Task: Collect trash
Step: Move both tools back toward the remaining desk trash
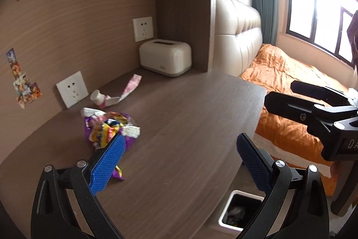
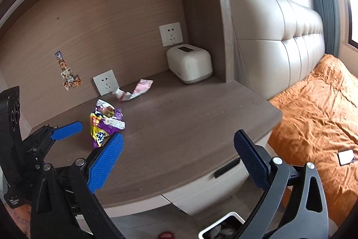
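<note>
While my left gripper (image 1: 179, 160) hangs spread wide over the wood-grain desk (image 1: 190, 118), its blue ribbed pads hold nothing. A crinkled purple-and-yellow wrapper (image 1: 111, 129) lies just past the left pad, with a crumpled pink wrapper (image 1: 132, 86) beyond it by a socket (image 1: 72, 89). A rounded cream box (image 1: 165, 57) stands in the corner. A white square bin (image 1: 241, 209) sits below the desk edge.

From the right wrist, my right gripper (image 2: 179, 149) gapes empty too. The purple wrapper (image 2: 105, 124) lies between both grippers; its print is unreadable.
</note>
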Available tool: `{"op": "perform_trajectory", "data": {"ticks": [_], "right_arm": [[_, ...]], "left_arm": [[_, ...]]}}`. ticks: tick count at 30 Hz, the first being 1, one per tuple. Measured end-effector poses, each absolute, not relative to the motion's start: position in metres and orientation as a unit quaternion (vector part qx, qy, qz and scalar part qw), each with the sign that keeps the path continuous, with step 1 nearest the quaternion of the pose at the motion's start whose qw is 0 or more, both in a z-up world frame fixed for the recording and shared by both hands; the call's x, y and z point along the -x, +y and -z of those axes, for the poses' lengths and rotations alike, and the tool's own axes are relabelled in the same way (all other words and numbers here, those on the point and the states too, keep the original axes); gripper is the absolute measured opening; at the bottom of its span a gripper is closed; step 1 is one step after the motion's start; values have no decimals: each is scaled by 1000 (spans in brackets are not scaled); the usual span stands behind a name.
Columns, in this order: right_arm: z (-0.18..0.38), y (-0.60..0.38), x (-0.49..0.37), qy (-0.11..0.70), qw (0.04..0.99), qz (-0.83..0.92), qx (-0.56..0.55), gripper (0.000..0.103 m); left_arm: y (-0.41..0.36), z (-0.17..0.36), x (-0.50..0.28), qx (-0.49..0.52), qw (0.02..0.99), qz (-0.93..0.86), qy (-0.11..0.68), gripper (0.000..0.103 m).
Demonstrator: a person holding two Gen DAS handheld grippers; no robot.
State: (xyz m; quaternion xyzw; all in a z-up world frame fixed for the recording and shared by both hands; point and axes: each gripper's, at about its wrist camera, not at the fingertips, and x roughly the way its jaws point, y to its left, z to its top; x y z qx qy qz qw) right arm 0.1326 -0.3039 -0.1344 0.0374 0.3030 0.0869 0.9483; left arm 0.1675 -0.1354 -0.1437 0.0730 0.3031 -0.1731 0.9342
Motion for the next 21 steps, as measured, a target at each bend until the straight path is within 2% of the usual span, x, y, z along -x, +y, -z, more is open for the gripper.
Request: {"op": "perform_trajectory", "data": {"ticks": [12, 21], "right_arm": [[128, -239, -193, 299, 945, -133, -5, 98], [148, -190, -249, 314, 936, -156, 31, 98]], "left_arm": [[-81, 143, -207, -49, 940, 133, 310, 98], [-60, 180, -244, -28, 927, 116, 355, 98]]}}
